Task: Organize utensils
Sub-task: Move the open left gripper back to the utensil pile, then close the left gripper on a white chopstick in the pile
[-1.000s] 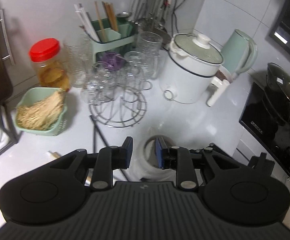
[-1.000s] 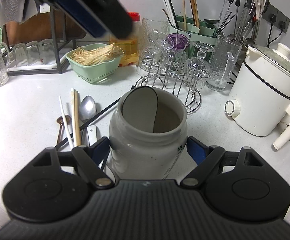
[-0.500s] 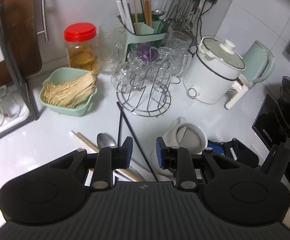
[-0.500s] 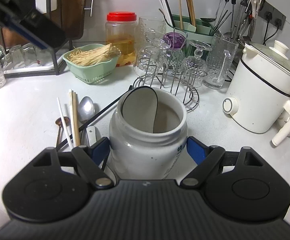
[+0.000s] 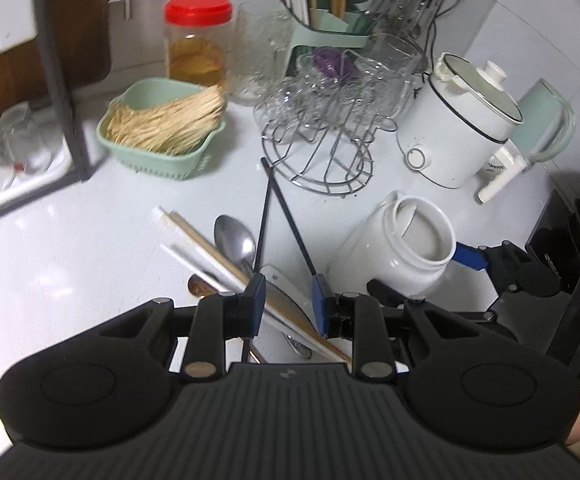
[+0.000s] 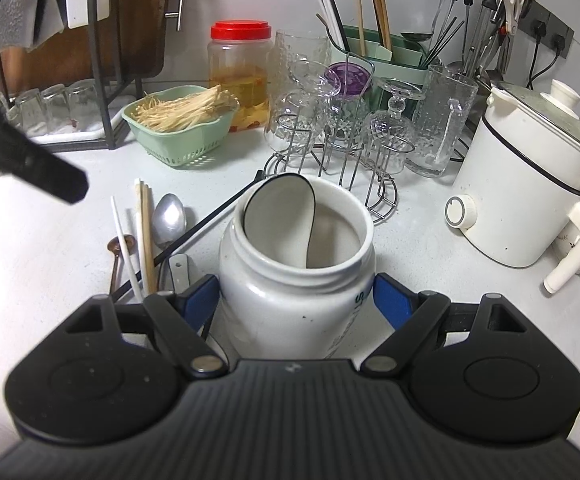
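Left wrist view: left gripper angled down over the loose utensils, jaws narrowly apart, nothing between them.
Right gripper: pads clamped on the white jar, holding it upright on the counter.
In jar: one white spoon.
On counter: two black chopsticks, one metal spoon, several pale chopsticks just left of the jar.

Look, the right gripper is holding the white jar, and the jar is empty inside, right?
Not quite. The right gripper is holding the white jar, but the jar isn't empty: a white spoon with a dark rim already stands inside it. The right wrist view shows this.
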`<state>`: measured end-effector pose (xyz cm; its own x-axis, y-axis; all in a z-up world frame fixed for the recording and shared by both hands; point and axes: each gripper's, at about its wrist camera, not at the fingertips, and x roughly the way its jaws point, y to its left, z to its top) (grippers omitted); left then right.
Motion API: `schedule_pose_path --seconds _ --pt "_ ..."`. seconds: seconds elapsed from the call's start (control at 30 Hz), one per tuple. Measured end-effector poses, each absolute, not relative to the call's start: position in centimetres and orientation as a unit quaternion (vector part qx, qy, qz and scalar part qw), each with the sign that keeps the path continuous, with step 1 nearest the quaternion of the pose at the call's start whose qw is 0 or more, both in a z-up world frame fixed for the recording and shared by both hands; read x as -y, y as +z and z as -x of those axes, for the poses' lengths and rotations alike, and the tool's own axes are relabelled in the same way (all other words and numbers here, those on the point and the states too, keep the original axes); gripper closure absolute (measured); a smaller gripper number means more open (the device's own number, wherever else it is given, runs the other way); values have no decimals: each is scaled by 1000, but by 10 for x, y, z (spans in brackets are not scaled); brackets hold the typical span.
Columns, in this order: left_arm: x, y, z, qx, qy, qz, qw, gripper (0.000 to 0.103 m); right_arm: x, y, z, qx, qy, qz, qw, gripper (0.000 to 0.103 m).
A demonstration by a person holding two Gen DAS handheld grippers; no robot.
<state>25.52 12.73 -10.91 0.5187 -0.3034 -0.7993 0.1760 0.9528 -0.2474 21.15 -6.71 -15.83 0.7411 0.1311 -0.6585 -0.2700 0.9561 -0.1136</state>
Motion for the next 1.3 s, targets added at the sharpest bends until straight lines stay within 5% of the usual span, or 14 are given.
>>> schedule_pose_path --seconds 1.3 --pt "-159 -191 -307 -535 -3 178 826 74 85 -160 -220 -337 128 108 926 17"
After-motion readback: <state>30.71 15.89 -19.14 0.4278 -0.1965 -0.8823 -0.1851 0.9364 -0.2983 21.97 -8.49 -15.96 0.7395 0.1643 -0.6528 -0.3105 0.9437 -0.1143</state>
